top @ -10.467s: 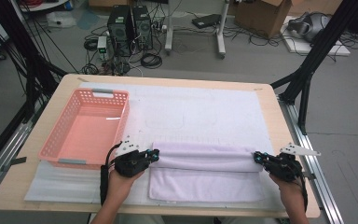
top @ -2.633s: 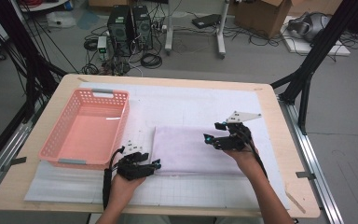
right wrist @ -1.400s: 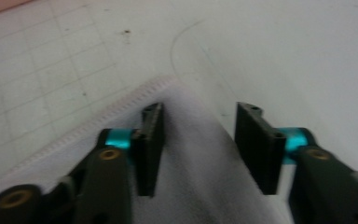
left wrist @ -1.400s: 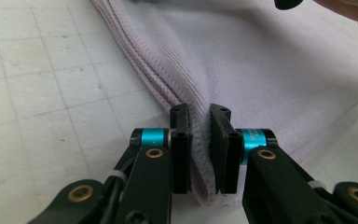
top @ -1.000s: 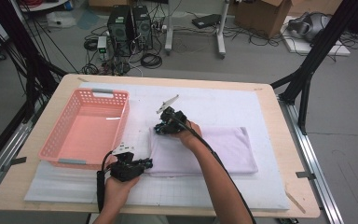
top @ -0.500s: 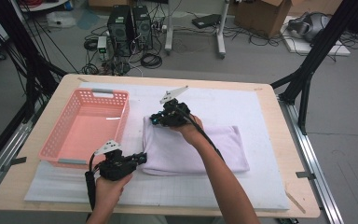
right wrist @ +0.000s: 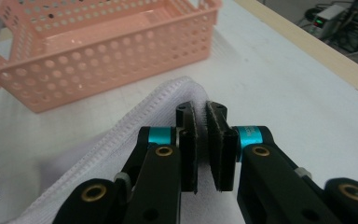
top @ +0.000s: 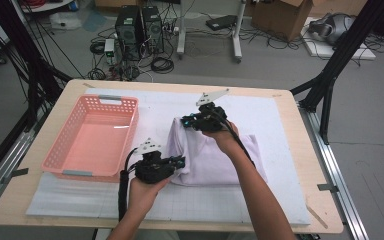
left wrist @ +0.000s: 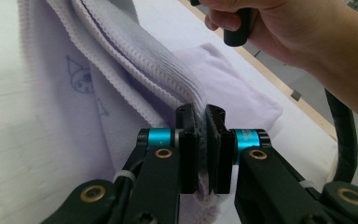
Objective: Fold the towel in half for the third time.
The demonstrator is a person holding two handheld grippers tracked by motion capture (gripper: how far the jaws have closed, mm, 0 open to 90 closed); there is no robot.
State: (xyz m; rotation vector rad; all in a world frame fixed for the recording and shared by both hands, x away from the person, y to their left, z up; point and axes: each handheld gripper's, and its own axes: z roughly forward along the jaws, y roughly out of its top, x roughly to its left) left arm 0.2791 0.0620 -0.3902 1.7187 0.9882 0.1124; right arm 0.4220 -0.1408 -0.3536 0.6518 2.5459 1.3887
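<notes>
A: Surface check?

B: Wooden counter [top: 300,165] with a white mat [top: 260,200] over most of it. Bare wood strip along the right and near edges. Black frame legs at both back corners, metal rails down both sides.

A: Room behind it?

B: Grey floor, two PC towers [top: 139,27], loose cables, a cardboard box [top: 282,17] at the back right. All well clear of the counter.

A: The towel?

B: Lilac towel [top: 215,160], folded, mid-mat, right of the pink basket [top: 92,140]. Its left end is lifted off the mat; the right part lies flat.

A: Tongs?

B: Left tongs [top: 179,162] are clamped on the towel's near-left corner, the hem pinched between the pads in the left gripper view [left wrist: 204,140]. Right tongs [top: 185,121] are clamped on the far-left corner, with the right arm crossing over the towel. In the right gripper view [right wrist: 204,140] fabric sits between the pads.

A: Room to move?

B: Basket sits just beside the lifted edge on the left, with a narrow gap of mat between them. Basket is empty, with its long side parallel to the counter's left edge. Open mat behind the towel, to its right and in front of it.
</notes>
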